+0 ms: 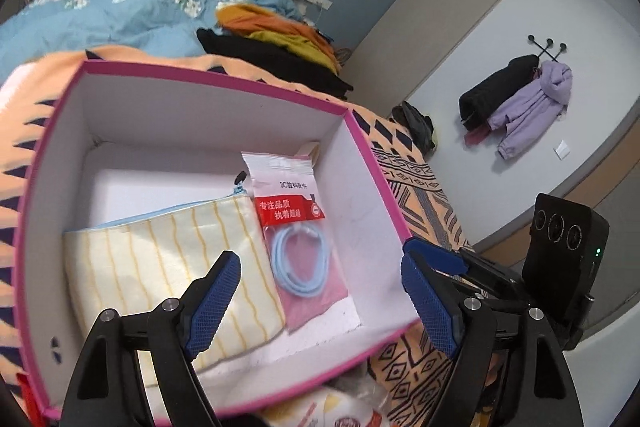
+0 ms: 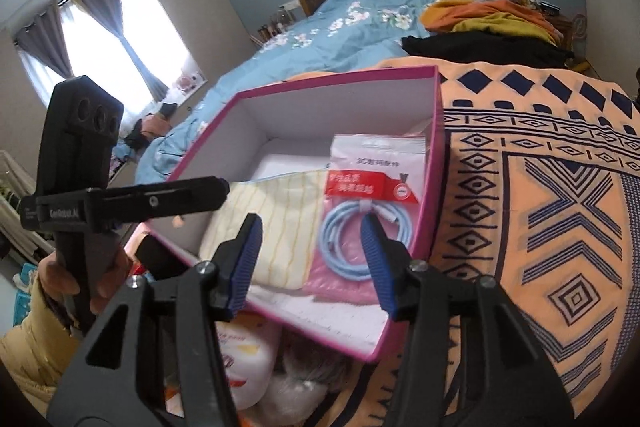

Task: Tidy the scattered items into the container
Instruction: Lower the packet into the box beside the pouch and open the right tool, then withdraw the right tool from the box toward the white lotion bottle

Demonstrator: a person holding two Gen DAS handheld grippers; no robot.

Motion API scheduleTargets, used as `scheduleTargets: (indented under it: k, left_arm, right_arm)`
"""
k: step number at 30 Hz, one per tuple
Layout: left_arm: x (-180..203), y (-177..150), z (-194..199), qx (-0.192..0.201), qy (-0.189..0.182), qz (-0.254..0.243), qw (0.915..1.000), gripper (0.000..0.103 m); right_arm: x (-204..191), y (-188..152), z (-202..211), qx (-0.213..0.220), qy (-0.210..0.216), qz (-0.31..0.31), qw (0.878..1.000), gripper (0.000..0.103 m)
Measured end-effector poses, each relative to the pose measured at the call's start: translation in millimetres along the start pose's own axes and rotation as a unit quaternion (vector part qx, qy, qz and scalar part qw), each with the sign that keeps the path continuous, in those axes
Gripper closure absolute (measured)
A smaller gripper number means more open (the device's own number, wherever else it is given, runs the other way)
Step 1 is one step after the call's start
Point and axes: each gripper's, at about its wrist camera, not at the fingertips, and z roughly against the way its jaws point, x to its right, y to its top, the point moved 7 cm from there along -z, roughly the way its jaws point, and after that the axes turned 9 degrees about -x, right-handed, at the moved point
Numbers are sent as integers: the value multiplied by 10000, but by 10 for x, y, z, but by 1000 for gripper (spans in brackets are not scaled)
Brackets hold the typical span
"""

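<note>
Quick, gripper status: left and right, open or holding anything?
Left gripper: open, holding nothing, above the pink box.
Right gripper: open, holding nothing, above the bagged blue cable.

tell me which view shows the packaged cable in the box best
The left wrist view. There the cable packet lies unobstructed beside the striped pouch in the pink box, label sharp and the blue coil fully visible. In the right wrist view the packet is blurrier, and the right gripper fingertip overlaps the coil.
</note>
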Motion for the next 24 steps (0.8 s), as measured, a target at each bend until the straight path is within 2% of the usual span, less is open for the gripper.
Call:
scheduleTargets:
  k: [11,15,24]
  left_arm:
    - [19,-512,410,320,190,-426,9984,18]
    - [115,-733,421,217,157,-681,9973,18]
    - [298,-1150,303,-146,327,-1291,9910,18]
  right_arm:
    - [-422,-403,206,84,494,542,9973,49]
    - [-489,-626,236,5,605,603,9963,45]
    - [-542,-1146,288,-191,748,622,9951,44]
